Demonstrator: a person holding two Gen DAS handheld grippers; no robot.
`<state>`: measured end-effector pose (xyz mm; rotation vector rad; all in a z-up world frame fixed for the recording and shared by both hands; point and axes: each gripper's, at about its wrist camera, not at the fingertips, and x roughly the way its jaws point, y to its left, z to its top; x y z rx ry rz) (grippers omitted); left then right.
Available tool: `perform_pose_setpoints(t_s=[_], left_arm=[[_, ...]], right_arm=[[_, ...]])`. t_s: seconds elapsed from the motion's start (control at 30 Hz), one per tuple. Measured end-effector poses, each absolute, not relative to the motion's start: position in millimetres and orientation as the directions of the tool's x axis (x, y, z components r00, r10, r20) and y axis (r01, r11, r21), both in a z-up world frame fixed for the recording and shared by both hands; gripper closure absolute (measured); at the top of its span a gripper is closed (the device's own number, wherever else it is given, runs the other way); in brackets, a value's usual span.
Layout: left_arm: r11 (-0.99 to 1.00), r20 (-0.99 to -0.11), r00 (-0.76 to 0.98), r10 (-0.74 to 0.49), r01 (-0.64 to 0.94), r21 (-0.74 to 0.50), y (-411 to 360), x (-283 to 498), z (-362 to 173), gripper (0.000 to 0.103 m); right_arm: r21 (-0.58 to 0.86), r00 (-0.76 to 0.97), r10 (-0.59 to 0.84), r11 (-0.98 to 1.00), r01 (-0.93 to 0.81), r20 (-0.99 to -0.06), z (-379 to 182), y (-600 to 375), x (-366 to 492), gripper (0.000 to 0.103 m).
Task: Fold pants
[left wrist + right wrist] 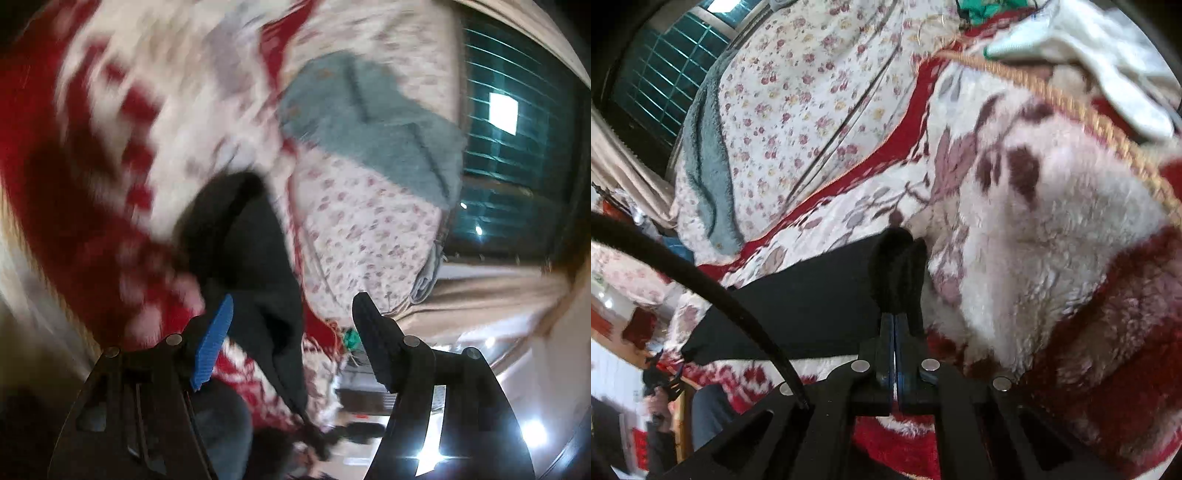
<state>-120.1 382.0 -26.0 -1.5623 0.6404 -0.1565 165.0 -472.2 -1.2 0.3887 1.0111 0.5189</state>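
Right gripper (894, 317) pinches bunched edge of black pants (798, 306), stretched leftward over red-white fleece blanket (1052, 229). Left gripper (291, 314) spread, pants between fingers, ungripped. Folding barely begun; no neat fold visible.

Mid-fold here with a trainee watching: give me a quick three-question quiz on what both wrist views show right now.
1. True or false: the right gripper is shut on the black pants.
2. How do the left gripper's jaws stand: A) wide apart, B) pressed together?
3. Fill in: the pants lie on a red and white ____.

Key: 1 true. 2 A. 3 blanket.
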Motion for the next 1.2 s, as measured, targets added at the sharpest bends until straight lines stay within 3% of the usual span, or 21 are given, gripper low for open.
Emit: perform_pose_setpoints(t_s=[0.17,0.33,0.37,0.4,0.43,0.53,0.63,0.67,0.8,0.93,1.07,1.2], left_arm=[[-0.003,-0.245,0.796,-0.553,-0.296,-0.955,362,-86,-31,0.036],[-0.065,-0.304,0.787,-0.537,-0.397,-0.915,358,-58,-54,0.038],[-0.041,-0.321,0.787,-0.527,-0.401,-0.915,356,-58,-51,0.049],[0.043,-0.377,0.776,-0.506,-0.414,-0.909,354,-59,-44,0.081],[0.124,-0.429,0.761,-0.486,-0.426,-0.896,351,-60,-36,0.089],[0.445,-0.573,0.715,-0.400,-0.395,-0.804,332,-60,-2,0.093],[0.814,-0.704,0.694,-0.148,-0.319,-0.486,298,-54,37,0.093],[0.887,-0.708,0.702,-0.077,-0.275,-0.370,284,-53,46,0.093],[0.968,-0.689,0.720,0.077,-0.221,-0.122,258,-53,36,0.093],[0.957,-0.714,0.694,0.091,-0.260,-0.130,273,-54,-4,0.092],[0.931,-0.714,0.699,0.039,-0.286,-0.229,280,-58,-12,0.092],[0.887,-0.711,0.703,-0.035,-0.306,-0.345,284,-58,-9,0.092]], right_arm=[[0.510,0.475,0.595,0.803,-0.310,-0.648,29,-448,153,0.103],[0.482,0.446,0.642,0.765,-0.426,-0.624,49,-404,139,0.103],[0.471,0.445,0.638,0.768,-0.435,-0.628,50,-398,137,0.103],[0.457,0.446,0.630,0.772,-0.441,-0.635,51,-393,136,0.103],[0.450,0.444,0.626,0.775,-0.443,-0.641,52,-391,135,0.103],[0.441,0.449,0.612,0.786,-0.434,-0.651,54,-394,135,0.102],[0.436,0.458,0.593,0.802,-0.409,-0.662,51,-402,137,0.102],[0.445,0.459,0.593,0.803,-0.396,-0.662,50,-406,138,0.102],[0.479,0.480,0.588,0.809,-0.340,-0.651,43,-421,136,0.101],[0.522,0.482,0.569,0.818,-0.244,-0.666,32,-440,140,0.100],[0.606,0.498,0.572,0.787,-0.110,-0.652,26,-469,145,0.074],[0.536,0.503,0.516,0.836,-0.119,-0.693,31,-463,153,0.073]])
